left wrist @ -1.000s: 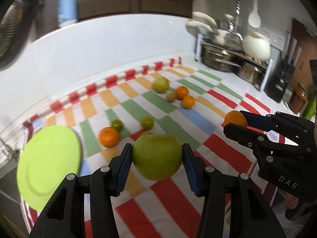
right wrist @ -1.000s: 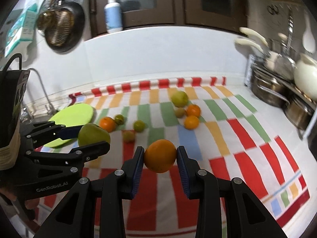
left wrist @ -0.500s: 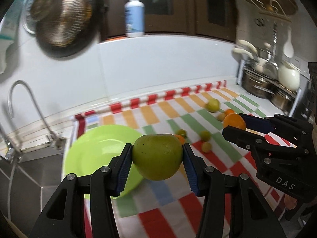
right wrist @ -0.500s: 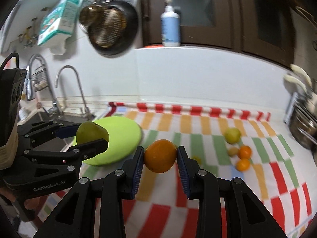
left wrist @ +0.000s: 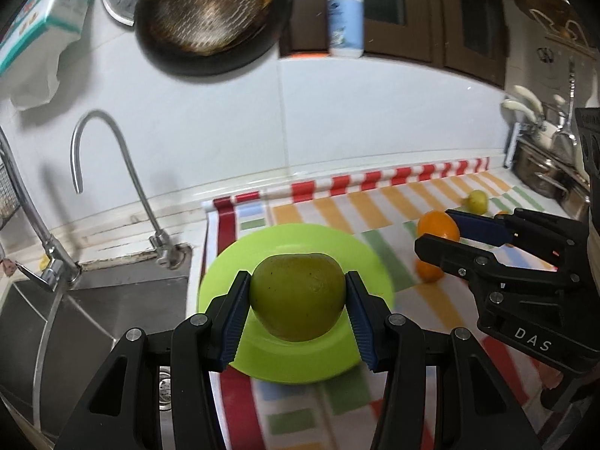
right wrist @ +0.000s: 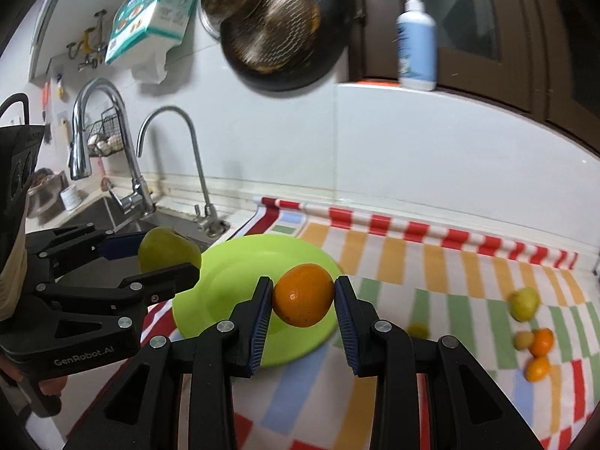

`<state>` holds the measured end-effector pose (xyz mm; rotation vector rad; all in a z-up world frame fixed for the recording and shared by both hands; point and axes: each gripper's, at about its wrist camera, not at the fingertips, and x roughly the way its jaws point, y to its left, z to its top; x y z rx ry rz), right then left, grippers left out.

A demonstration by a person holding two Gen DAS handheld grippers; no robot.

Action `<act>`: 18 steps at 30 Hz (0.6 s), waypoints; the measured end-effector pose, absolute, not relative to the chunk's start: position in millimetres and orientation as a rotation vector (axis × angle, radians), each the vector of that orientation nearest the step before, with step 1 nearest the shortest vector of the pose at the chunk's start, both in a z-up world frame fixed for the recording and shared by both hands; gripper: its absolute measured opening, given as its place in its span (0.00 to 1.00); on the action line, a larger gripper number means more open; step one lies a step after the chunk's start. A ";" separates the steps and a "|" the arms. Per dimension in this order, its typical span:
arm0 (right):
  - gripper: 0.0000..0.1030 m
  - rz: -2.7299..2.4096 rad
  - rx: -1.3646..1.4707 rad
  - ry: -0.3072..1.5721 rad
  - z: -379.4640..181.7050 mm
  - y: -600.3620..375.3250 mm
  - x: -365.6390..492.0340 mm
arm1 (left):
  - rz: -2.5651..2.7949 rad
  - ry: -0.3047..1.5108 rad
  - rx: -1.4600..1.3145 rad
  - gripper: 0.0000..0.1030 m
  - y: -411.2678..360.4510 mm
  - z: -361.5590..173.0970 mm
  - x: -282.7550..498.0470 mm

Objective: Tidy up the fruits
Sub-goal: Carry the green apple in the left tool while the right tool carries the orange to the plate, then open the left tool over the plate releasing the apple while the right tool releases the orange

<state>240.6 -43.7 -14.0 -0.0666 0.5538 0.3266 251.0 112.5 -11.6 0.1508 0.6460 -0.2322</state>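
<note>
My left claw (left wrist: 298, 302) clamping the pear (left wrist: 298, 296) over the plate (left wrist: 360, 251) mid-frame, right claw (right wrist: 303, 296) pinching the orange (right wrist: 303, 294) at centre

Both tongs were matte black plastic linkages studded with round silver screws, their fingers faced with ribbed dark-blue pads. The left tongs (left wrist: 298, 300) carried white "GenRobot.AI" lettering on the side; the right tongs (right wrist: 303, 296) bore "DAS" in white. A fingertip of bare skin showed under the left body.
</note>
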 end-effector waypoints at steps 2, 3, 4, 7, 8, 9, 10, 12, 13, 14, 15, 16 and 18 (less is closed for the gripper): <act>0.34 0.340 -0.075 0.572 -19.6 -33.8 253.8 | -0.221 0.659 0.152 0.48 118.7 -18.6 260.3; 0.34 0.346 -0.078 0.577 -21.7 -29.8 259.2 | -0.216 0.666 0.152 0.48 122.1 -22.4 266.3; 0.34 0.351 -0.084 0.583 -24.4 -25.8 264.9 | -0.214 0.673 0.152 0.48 125.1 -26.1 272.4; 0.34 0.364 -0.111 0.603 -32.9 -14.5 282.8 | -0.213 0.694 0.156 0.48 130.9 -37.1 289.5; 0.34 0.369 -0.116 0.611 -36.2 -11.7 289.2 | -0.215 0.703 0.158 0.48 132.3 -41.6 296.2; 0.34 0.374 -0.118 0.623 -40.3 -9.3 296.1 | -0.217 0.710 0.159 0.48 133.0 -44.8 302.0; 0.34 0.376 -0.118 0.632 -43.4 -8.0 301.1 | -0.217 0.718 0.160 0.48 133.7 -48.7 307.5; 0.34 0.383 -0.113 0.657 -52.1 -5.4 313.8 | -0.218 0.735 0.161 0.48 134.9 -56.5 317.5; 0.34 0.385 -0.114 0.666 -55.8 -4.8 318.0 | -0.219 0.743 0.161 0.48 135.2 -59.8 322.7; 0.34 0.385 -0.116 0.676 -60.1 -4.2 323.1 | -0.220 0.750 0.161 0.48 135.7 -63.4 327.4; 0.34 0.384 -0.117 0.685 -63.8 -3.4 328.8 | -0.221 0.756 0.162 0.48 136.0 -65.6 331.4; 0.34 0.386 -0.117 0.694 -67.2 -3.1 333.8 | -0.223 0.761 0.163 0.48 135.9 -67.7 335.0; 0.34 0.386 -0.117 0.704 -72.4 -2.5 341.9 | -0.231 0.767 0.166 0.48 135.1 -72.1 341.5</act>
